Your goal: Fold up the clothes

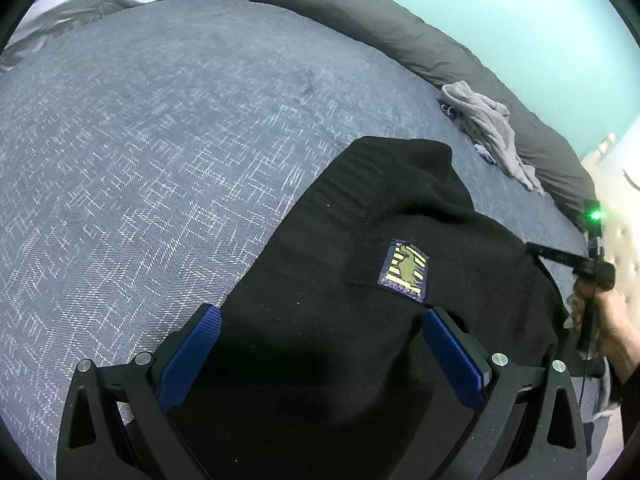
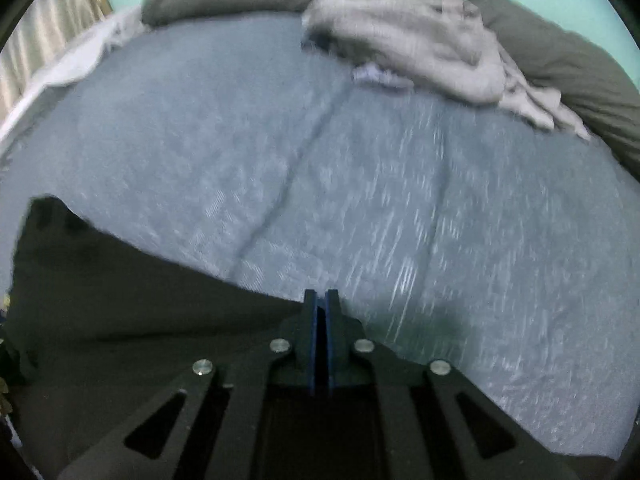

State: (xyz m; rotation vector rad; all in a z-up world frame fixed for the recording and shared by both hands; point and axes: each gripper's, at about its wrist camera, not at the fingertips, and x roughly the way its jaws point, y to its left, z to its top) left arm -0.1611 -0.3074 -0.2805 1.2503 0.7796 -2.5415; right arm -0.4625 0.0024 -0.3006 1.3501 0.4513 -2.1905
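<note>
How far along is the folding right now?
Early, by the look of it. No folded stack is in view. In hand: the black top on the bed, its edge seemingly pinched by the right gripper; the left gripper hovers open above it. Left: the crumpled grey garment.

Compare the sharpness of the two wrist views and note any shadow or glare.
Left wrist view: sharp; the weave of the blue-grey bedspread and the yellow patch on the black garment read clearly; a shadow falls between the open left claw; a green light flares. Right wrist view: motion-blurred, the bedspread streaked, the crumpled grey garment soft.
</note>
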